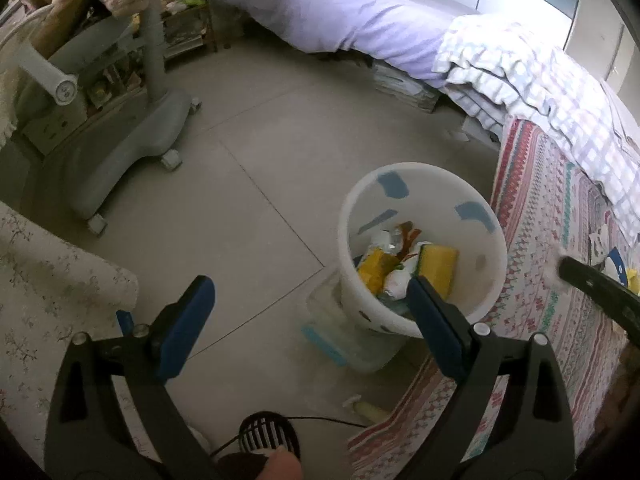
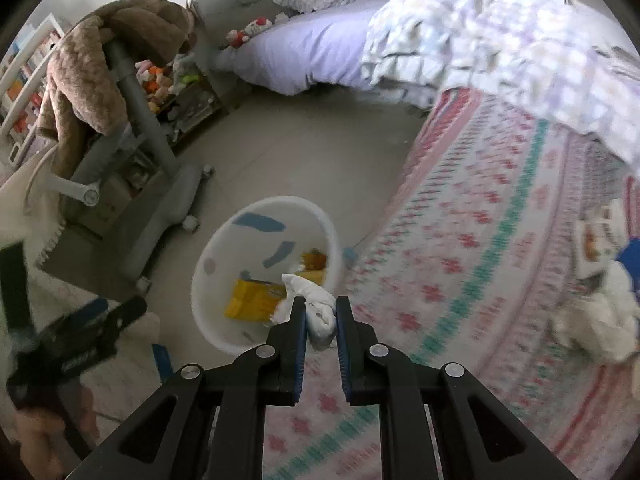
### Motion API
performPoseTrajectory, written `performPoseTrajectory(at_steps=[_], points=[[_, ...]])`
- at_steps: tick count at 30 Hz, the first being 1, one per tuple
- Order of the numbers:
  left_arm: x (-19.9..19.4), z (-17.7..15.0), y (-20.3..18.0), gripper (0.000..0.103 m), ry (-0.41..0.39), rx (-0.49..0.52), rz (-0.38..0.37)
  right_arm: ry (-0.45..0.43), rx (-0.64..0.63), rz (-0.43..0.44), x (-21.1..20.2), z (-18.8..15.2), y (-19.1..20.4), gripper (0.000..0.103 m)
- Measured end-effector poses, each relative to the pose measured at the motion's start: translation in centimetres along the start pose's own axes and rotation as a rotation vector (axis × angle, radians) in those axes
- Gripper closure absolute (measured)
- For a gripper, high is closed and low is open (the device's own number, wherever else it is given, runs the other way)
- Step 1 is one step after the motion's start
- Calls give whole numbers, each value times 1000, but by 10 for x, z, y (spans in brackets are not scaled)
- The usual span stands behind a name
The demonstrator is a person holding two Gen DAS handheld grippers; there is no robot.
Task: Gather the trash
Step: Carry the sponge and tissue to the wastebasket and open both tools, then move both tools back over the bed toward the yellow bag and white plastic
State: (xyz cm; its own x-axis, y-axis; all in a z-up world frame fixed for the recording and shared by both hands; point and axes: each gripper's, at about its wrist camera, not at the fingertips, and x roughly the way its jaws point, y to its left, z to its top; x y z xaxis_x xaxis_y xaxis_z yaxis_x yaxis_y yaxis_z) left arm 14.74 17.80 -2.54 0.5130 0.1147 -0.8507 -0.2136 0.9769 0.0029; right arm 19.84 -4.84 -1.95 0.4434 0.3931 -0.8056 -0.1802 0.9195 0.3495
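Note:
A white bin (image 1: 486, 280) with blue patches stands on the tiled floor beside a patterned rug; yellow wrappers and a yellow sponge (image 1: 438, 266) lie in it. My left gripper (image 1: 310, 290) is open wide with nothing between its blue pads, its right finger over the bin's near rim. In the right wrist view the bin (image 2: 208, 276) sits just left of my right gripper (image 2: 321, 312), which is shut on a crumpled white tissue (image 2: 316, 304) held above the bin's right rim. The left gripper (image 2: 92, 320) shows blurred at the left edge there.
A grey wheeled chair base (image 1: 132, 152) stands left of the bin. A bed with purple sheet (image 1: 352, 20) and checked quilt lies behind. A patterned rug (image 2: 480, 260) spreads to the right, with a white soft toy (image 2: 596, 320) on it. A clear lidded box (image 1: 340, 332) sits against the bin.

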Motion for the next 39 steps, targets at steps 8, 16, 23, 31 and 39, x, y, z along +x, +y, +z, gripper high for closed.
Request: performPoseTrajectory(at_steps=[8,16,23,31,39], points=[[1,-3,11,7,-5,7,17,29,24,8,38,15,23,86],[-1,-4,8,6,-2,27,15,5,36,6,27,20,28,31],[-8,-5,-11,1,-14,62,6,-25,3,-43,-10,6,10,31],[-15,-8,-48,1,-19,130,-21,-49,-3,-146,-60,-26,-34,31],[-21,-16,-92,1,-2,202,-94,-90,44,-252,-107,-53,-83,29]])
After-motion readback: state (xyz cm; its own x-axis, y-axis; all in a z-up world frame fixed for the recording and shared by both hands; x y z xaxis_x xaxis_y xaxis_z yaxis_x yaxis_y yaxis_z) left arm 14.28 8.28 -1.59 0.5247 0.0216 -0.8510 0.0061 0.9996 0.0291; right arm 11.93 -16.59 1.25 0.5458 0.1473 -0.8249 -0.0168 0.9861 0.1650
